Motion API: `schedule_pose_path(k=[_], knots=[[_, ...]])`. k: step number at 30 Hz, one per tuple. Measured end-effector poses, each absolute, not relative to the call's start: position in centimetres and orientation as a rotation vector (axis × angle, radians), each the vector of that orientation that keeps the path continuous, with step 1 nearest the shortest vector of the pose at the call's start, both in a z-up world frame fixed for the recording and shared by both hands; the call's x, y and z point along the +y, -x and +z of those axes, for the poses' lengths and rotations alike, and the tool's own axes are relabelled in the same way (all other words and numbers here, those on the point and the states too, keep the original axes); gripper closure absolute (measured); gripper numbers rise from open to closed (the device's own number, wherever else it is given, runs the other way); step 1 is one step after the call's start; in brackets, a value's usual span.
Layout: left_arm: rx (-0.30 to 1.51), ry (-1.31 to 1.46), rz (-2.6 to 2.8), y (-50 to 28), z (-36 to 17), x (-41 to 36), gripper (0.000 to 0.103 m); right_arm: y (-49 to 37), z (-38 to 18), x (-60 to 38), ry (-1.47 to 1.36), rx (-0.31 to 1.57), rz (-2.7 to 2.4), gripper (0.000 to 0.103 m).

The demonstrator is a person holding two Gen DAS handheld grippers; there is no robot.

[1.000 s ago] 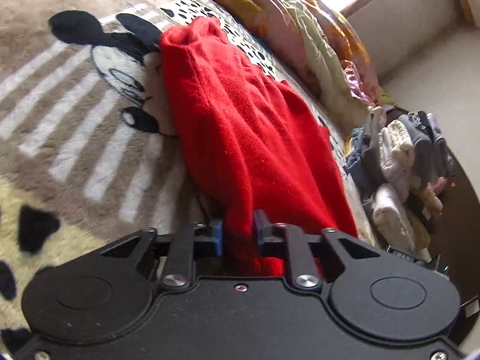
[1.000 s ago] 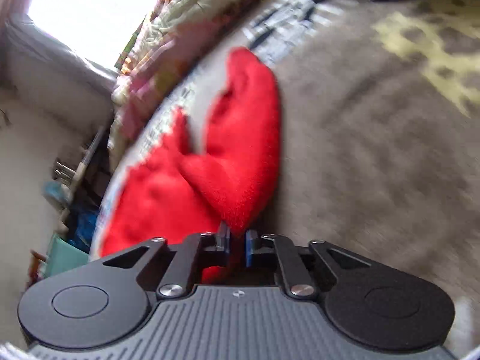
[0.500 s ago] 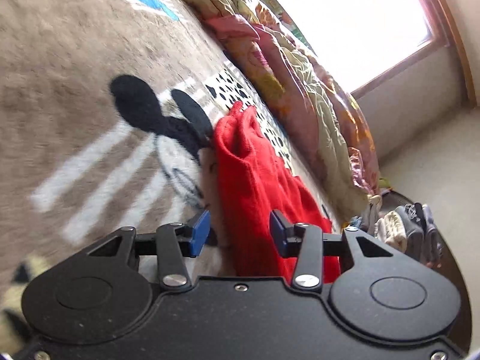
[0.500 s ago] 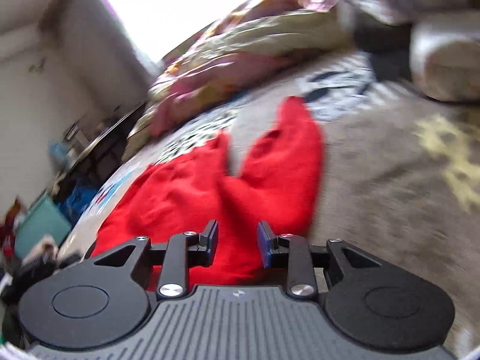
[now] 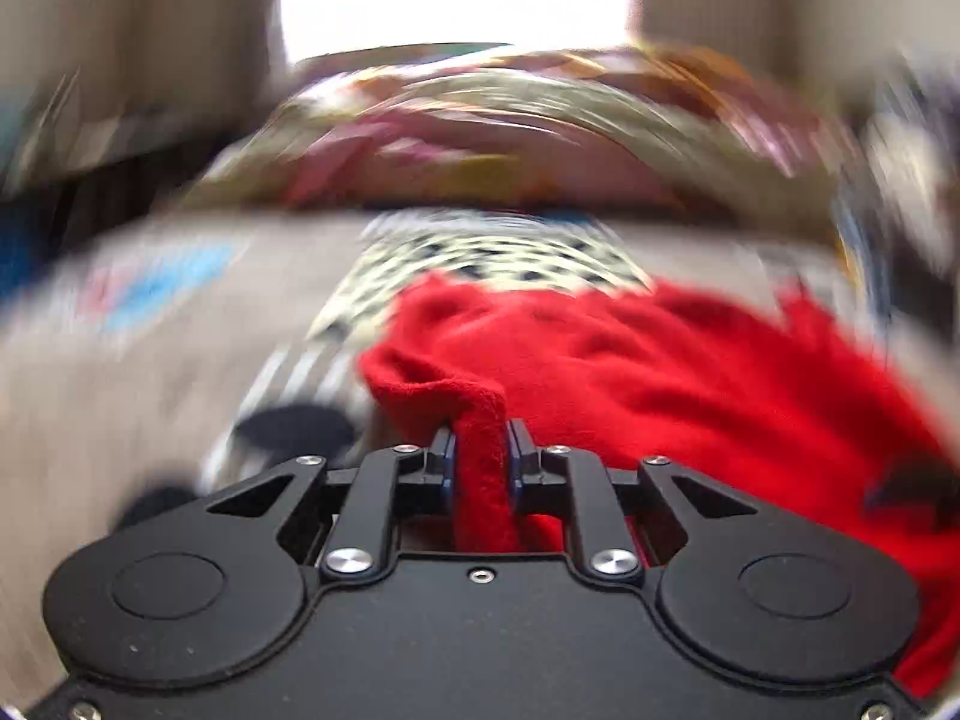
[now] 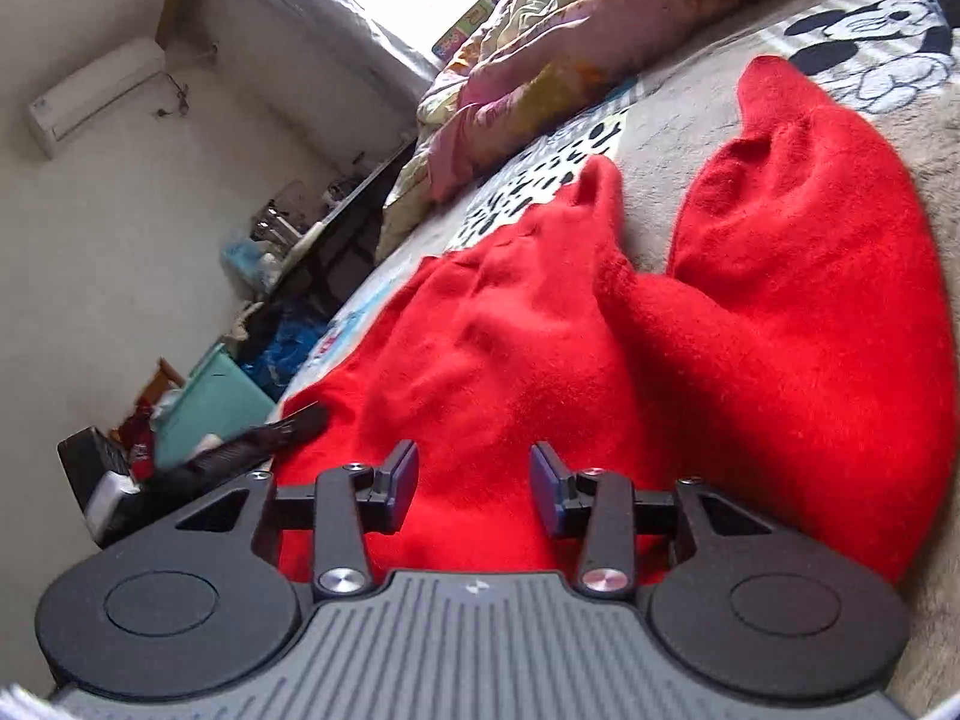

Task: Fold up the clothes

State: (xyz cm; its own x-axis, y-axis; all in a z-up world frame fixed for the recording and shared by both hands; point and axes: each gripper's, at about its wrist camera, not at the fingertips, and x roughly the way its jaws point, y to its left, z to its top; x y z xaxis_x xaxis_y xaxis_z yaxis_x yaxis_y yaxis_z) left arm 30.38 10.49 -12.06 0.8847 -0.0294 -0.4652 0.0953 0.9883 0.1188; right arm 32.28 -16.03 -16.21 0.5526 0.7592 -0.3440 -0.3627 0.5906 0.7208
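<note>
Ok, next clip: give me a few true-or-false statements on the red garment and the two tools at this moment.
1. The left tool is clamped on a fold of the red garment. True.
2. The right tool is pinching the cloth. False: its jaws stand apart above the garment, having just been opening.
3. The garment lies on a cartoon mouse blanket. True.
4. The garment is blue. False: it is red.
5. A crumpled floral quilt lies beyond the garment. True.

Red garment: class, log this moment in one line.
left tongs: closing, pinching red garment fold | right tongs: opening, released | bed blanket: under garment
</note>
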Motion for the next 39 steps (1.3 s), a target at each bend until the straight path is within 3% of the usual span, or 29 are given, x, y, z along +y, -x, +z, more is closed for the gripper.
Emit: schedule_pose_path(k=[3, 6, 7, 8, 9, 13, 17, 24, 26, 30, 32, 34, 39], knots=[[0.531, -0.282, -0.17, -31.4, -13.4, 6.8, 0.088, -32.6, -16.1, -16.7, -0.671, 0.713, 0.727, 0.059], [0.558, -0.344, -0.241, -31.9, -14.2, 5.3, 0.078, -32.8, -16.5, -17.1, -0.7, 0.723, 0.733, 0.059], [0.563, -0.322, -0.277, -31.8, -13.8, 5.6, 0.077, -32.8, -16.6, -17.2, -0.703, 0.723, 0.734, 0.059], [0.573, -0.26, -0.342, -31.8, -13.2, 6.4, 0.061, -32.8, -16.7, -17.1, -0.703, 0.723, 0.735, 0.059], [0.588, -0.173, -0.415, -31.9, -12.4, 7.4, 0.051, -32.8, -16.7, -17.0, -0.698, 0.723, 0.734, 0.059], [0.527, 0.105, -0.46, -32.0, -9.3, 12.4, 0.049, -32.5, -16.8, -16.7, -0.676, 0.715, 0.733, 0.059], [0.453, 0.418, -0.311, -33.5, -9.7, 19.9, 0.053, -32.5, -16.9, -16.6, -0.677, 0.709, 0.736, 0.059], [0.524, 0.879, -0.168, -37.0, -16.3, 25.8, 0.061, -32.4, -17.4, -16.7, -0.678, 0.7, 0.747, 0.059], [0.546, 0.894, -0.156, -37.9, -16.8, 25.8, 0.068, -32.4, -17.5, -16.7, -0.681, 0.699, 0.751, 0.059], [0.55, 0.909, -0.215, -38.7, -16.7, 25.6, 0.071, -32.6, -17.6, -16.8, -0.693, 0.695, 0.76, 0.059], [0.559, 0.901, -0.228, -39.1, -16.9, 25.5, 0.089, -32.6, -17.7, -16.9, -0.692, 0.693, 0.762, 0.059], [0.551, 0.858, -0.214, -38.9, -16.4, 25.1, 0.095, -32.5, -17.7, -16.9, -0.69, 0.689, 0.765, 0.058], [0.466, 0.586, -0.154, -37.9, -13.6, 22.0, 0.099, -32.5, -17.8, -17.0, -0.695, 0.683, 0.772, 0.058]])
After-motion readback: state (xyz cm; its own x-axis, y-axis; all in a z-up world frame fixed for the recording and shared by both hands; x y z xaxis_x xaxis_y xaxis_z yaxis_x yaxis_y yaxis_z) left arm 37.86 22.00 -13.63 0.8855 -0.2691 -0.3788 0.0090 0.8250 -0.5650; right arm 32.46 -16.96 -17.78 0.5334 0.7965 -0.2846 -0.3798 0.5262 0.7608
